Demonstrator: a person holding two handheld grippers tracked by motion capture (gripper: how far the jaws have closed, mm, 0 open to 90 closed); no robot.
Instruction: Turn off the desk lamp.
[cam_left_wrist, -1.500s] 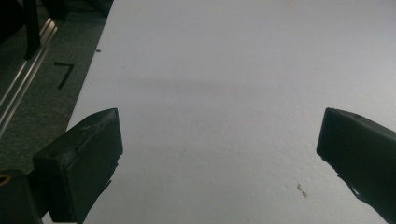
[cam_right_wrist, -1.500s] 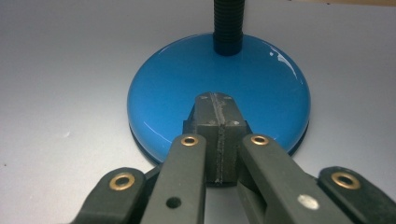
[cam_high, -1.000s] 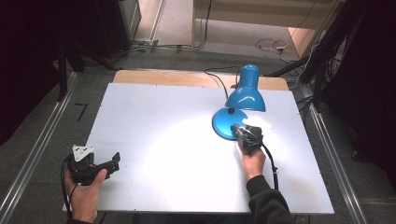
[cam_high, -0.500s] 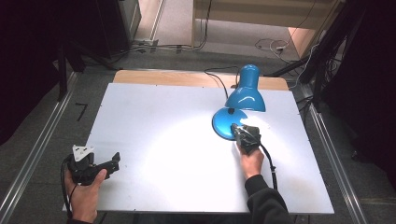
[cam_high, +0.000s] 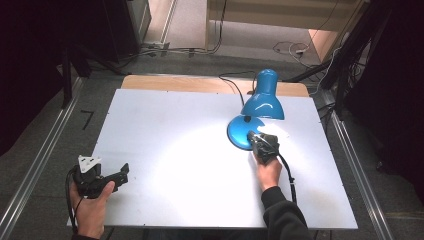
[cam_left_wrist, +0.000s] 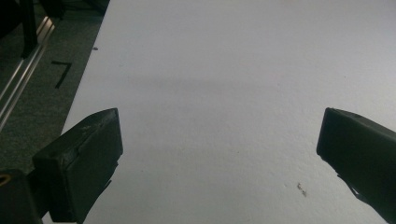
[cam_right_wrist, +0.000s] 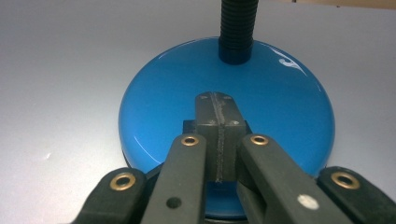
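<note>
Blue lamp (cam_high: 262, 102) stands upright, shade tilted toward the closed right gripper (cam_high: 253, 138).

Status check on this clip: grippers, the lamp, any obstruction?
Right gripper shut, tips down on the blue lamp base, on a dark part there. Left gripper open over bare table, idle. Lamp lit, upright. Nothing in the way.

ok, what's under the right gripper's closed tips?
The right gripper, jaws shut together, sits over the blue lamp base, on a small dark block. Whether that is a switch is covered.
</note>
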